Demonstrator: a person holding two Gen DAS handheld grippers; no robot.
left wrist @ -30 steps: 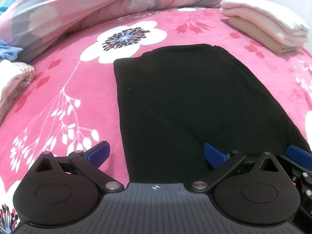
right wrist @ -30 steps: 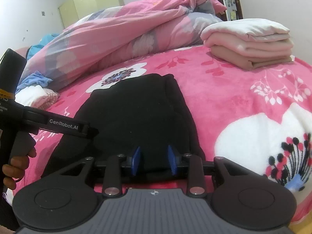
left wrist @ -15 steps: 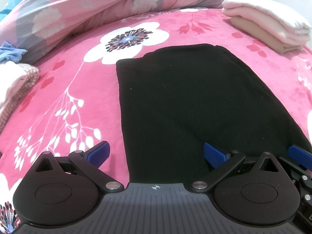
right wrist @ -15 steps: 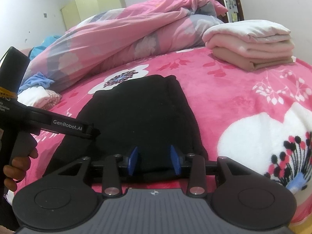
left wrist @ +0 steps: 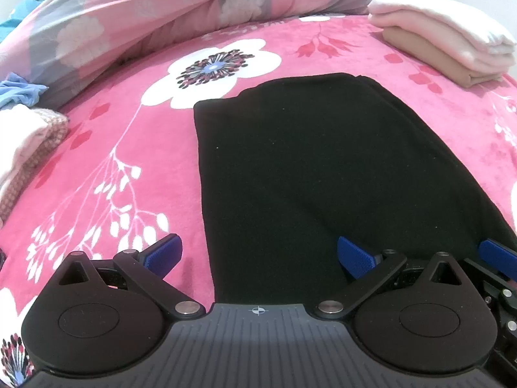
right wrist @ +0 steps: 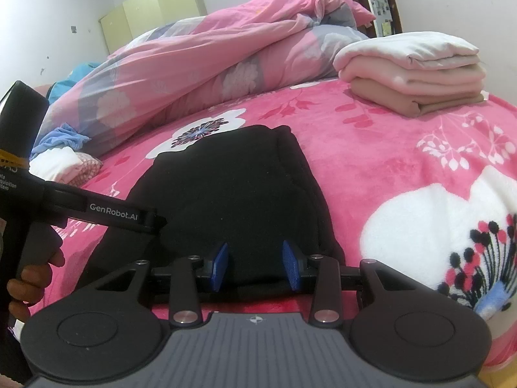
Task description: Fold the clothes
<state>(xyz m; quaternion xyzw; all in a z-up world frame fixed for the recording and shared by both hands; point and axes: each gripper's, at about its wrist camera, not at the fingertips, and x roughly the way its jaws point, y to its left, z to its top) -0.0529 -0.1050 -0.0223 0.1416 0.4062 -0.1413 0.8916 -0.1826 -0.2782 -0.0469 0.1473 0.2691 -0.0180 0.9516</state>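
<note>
Two tongs poised at the near edge of a black garment [left wrist: 307, 168] on a bed [left wrist: 97, 161].
Left tongs [left wrist: 258, 255] spread wide, tilted steeply down; right tongs [right wrist: 257, 266] part open, just widened, straddling the hem ungripped.

left wrist: close, steeply down | right wrist: lower, shallower | shared: black garment [left wrist: 310, 174]

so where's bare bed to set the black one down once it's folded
Open pink blanket lies between the black garment and the folded stack. Another free strip lies between the garment and the small clothes heap. The crumpled duvet crowds the far side.
</note>
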